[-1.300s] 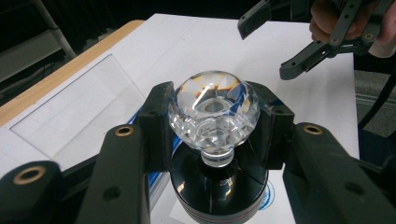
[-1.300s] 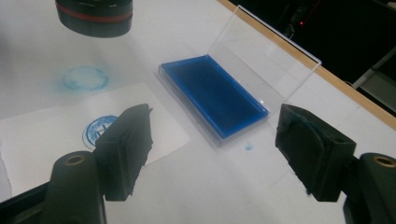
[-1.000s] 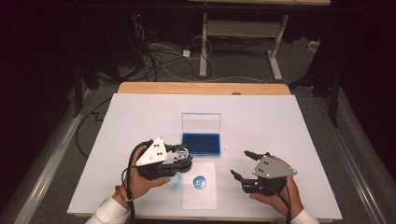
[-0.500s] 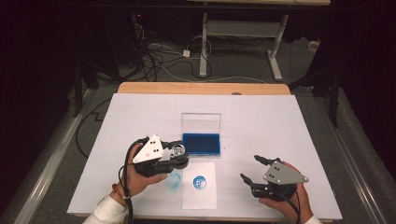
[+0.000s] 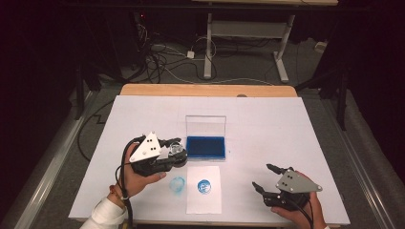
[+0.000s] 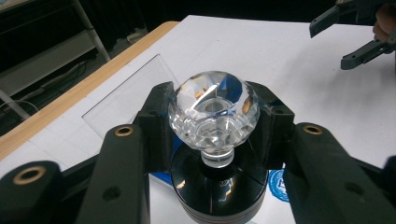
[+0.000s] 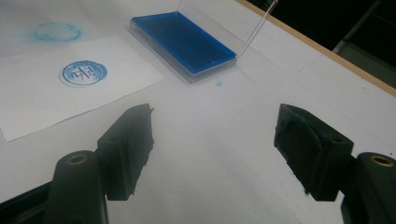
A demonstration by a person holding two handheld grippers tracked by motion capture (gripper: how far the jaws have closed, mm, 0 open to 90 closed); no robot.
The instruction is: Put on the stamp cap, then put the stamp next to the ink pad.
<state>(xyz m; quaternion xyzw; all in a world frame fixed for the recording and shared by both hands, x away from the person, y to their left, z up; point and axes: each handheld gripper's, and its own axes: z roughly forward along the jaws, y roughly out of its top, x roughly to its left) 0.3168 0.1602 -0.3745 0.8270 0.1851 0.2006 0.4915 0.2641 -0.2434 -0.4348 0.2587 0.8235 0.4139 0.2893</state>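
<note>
My left gripper [image 5: 175, 150] is shut on a stamp [image 6: 212, 112] with a clear faceted crystal knob and a round black base; the jaws clamp the knob from both sides. It hovers just left of the open blue ink pad [image 5: 206, 147]. A white sheet of paper [image 5: 210, 202] lies in front of the pad and bears a round blue stamped mark [image 5: 204, 185]. My right gripper [image 5: 261, 175] stands open and empty near the table's front right, its jaws pointing toward the paper. In the right gripper view the ink pad [image 7: 182, 42] and the mark [image 7: 83, 73] lie ahead.
A faint blue ring [image 5: 177, 184] stains the white table cover [image 5: 286, 129] left of the paper. The pad's clear lid [image 5: 206, 126] stands upright behind it. A wooden table edge [image 5: 205, 90] runs along the far side, with cables and desk legs on the floor beyond.
My right gripper has drawn away from the paper, to the right and toward the front edge. The left gripper with the stamp has hardly moved.
</note>
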